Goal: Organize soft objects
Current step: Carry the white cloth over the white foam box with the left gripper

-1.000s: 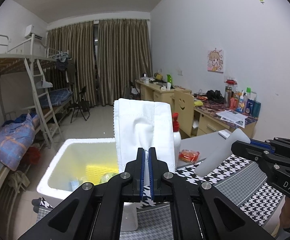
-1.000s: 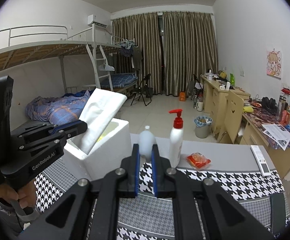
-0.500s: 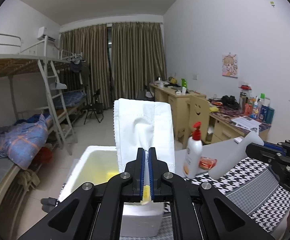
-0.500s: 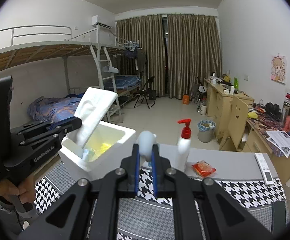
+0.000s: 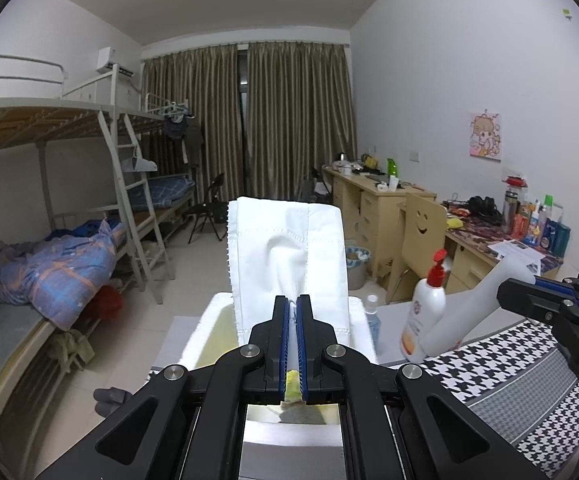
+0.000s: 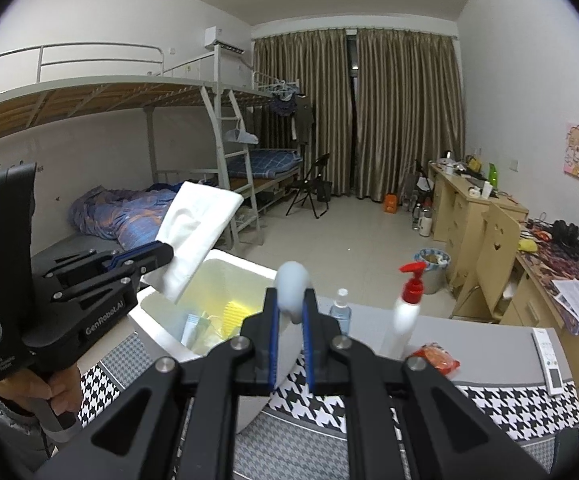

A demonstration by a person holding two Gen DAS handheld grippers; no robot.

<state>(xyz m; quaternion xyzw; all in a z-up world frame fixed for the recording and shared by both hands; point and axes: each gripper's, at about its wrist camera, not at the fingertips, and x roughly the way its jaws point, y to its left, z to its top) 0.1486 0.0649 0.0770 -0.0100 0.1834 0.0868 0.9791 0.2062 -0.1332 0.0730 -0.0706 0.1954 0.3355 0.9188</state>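
On my far left, at nine o'clock in the right wrist view, I see the hand [image 6: 55,394] gripping the handle of my left gripper [image 6: 160,257]. Its fingers are pinched together on the lower edge of a white cloth bag [image 5: 287,264], which stands up and leans away toward one o'clock from the fingertips. Just past it, at about eleven o'clock from my right gripper, the white foam box [image 6: 249,266] sits open on the houndstooth-covered surface [image 6: 509,404], with a yellow item [image 6: 235,312] and other pieces inside; the bag hangs above the box's near-left rim. At centre, my right gripper [image 6: 289,312] has its fingers narrowed onto a soft white squeeze bottle [image 5: 477,312], its rounded end poking up between them. Toward two o'clock stand a small clear bottle [image 6: 340,312] and a red-topped pump bottle [image 6: 407,312], then an orange packet [image 6: 437,358]. At three o'clock lies a remote [image 6: 547,354].
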